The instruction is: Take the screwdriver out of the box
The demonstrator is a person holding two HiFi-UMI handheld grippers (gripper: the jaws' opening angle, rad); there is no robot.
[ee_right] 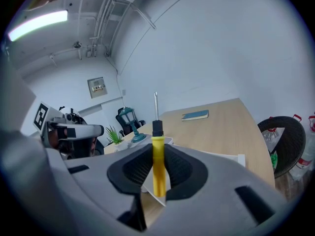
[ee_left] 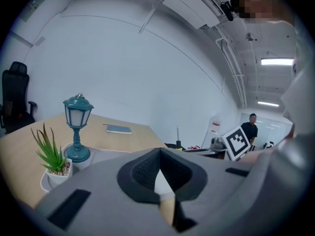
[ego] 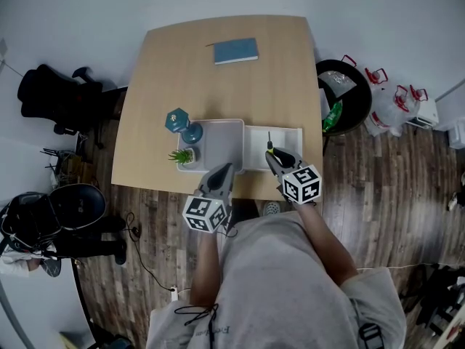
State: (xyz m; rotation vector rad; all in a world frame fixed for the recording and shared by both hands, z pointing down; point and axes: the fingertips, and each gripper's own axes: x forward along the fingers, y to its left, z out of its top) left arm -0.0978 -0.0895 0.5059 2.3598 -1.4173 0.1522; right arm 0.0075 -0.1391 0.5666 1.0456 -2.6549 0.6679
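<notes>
Left to right, all places given off the grey-lined tray (ego: 221,138):

- Lantern (ego: 180,121) and potted plant (ego: 182,155) are seated at its left edge. Neither is part of the job.
- Left gripper (ee_left: 160,151) is parked at its near edge, tips aimed into it. The jaws are clenched tip to tip with nothing between them. Judged as an idle hand kept close but out of the working path.
- White tray (ego: 288,131) is butted against its right side. Which of the two is the box and which the lid cannot be told.
- Right gripper (ee_right: 158,170) is held right of it, over the white tray. The jaws are clamped on the screwdriver (ee_right: 158,163) at the handle. The handle is probably chosen because it is fat enough for the ribbed pads, whereas the thin shaft would slip.
- The screwdriver is carried with the shaft pointing away from the person and up. It is judged lifted off the tray floor but not yet carried away sideways.

Screwdriver looks: a plain yellow cylindrical handle, a black collar and a slim bare-metal shaft. The tip type is too small to be read.
</notes>
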